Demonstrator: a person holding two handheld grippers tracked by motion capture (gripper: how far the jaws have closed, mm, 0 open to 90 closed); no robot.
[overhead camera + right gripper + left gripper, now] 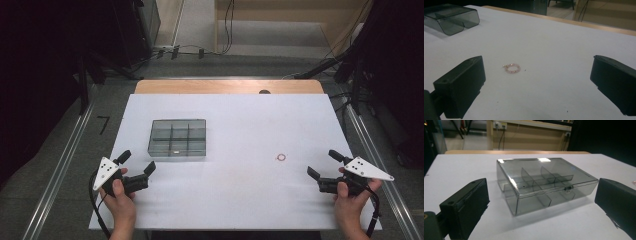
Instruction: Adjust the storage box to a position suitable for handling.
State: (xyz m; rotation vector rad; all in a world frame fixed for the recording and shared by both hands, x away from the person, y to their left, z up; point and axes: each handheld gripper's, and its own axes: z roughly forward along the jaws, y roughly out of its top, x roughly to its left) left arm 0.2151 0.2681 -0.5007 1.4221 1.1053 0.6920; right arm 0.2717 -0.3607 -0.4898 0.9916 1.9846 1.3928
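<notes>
The bench [235, 200] was covered in a white sheet, with a wooden edge at its far side and dark stands, cables and a grey floor around it. On the left half stood a smoky clear plastic box [177, 137] with inner dividers forming several compartments; its lid was down and the front latch [567, 188] appeared fastened. A small pink beaded ring [281, 157] lay flat on the bare sheet on the right half, well apart from the box.

The left gripper [136, 162] was held near the box's front corner, its fingers wide apart and holding nothing. The right gripper [324, 164] was held near the ring, pointing towards it, fingers likewise wide apart and empty.

Judged from this layout, the work had not begun: the ring was untouched, the box unopened. Remaining, by my estimate, were opening the lid, picking up the ring and placing it in a compartment.

Limits of inspection: the ring's beads were too small to make out in the high view. Whether the compartments held anything could not be confirmed through the tinted lid. The box was cut off at the corner of the right gripper view.
</notes>
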